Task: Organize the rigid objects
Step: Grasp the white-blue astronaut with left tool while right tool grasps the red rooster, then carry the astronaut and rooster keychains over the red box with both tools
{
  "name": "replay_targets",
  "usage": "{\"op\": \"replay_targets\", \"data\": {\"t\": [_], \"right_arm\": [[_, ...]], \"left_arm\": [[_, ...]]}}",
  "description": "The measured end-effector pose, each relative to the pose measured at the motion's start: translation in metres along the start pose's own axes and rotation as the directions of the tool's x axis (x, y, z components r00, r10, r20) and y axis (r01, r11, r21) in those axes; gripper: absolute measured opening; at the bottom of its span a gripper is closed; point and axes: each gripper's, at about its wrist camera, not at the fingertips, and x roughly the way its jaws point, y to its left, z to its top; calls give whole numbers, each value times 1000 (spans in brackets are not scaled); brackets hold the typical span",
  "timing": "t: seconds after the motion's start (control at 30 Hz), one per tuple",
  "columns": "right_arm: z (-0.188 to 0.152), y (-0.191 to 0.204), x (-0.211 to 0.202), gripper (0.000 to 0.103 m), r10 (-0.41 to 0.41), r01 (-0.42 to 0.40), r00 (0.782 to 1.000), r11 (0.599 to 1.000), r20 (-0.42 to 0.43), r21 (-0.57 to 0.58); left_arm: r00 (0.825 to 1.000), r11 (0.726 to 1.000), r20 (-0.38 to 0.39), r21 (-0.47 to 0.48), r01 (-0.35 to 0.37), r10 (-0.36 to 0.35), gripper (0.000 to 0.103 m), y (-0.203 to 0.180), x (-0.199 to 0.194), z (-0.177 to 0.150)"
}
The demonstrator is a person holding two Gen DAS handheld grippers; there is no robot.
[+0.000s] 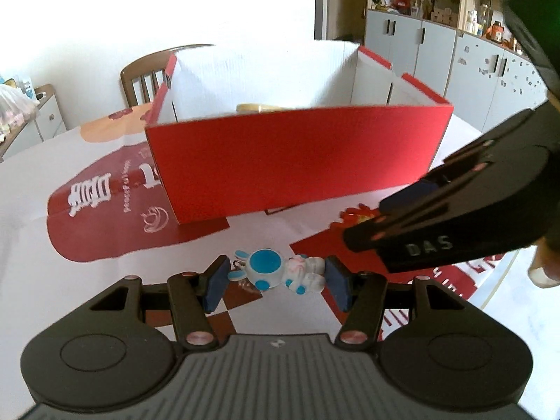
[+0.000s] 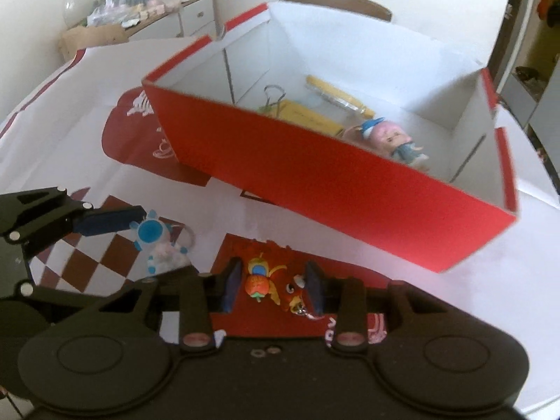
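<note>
While left gripper (image 1: 274,278) holds rabbit figurine (image 1: 280,274), red box (image 1: 297,161) beyond

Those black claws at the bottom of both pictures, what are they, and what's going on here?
They are two hand-held grippers, each with a camera looking along its fingers; a person works them. In the left one's view, the left gripper grips a blue and white rabbit charm. In the right one's view, the right gripper has an orange figure charm between its fingers. Both face a red box on the table, already holding a pink doll and yellow items.
</note>
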Motion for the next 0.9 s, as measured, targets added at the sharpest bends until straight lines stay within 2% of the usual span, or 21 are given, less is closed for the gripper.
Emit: {"op": "replay_targets", "data": {"t": [0.47, 0.9], "right_arm": [[5, 8, -67, 39, -50, 47, 996, 998, 70, 36], [28, 12, -107, 39, -73, 71, 979, 997, 191, 17]], "left_arm": [[997, 998, 71, -63, 15, -10, 59, 19, -57, 29], [984, 999, 180, -48, -5, 14, 59, 31, -91, 73]]}}
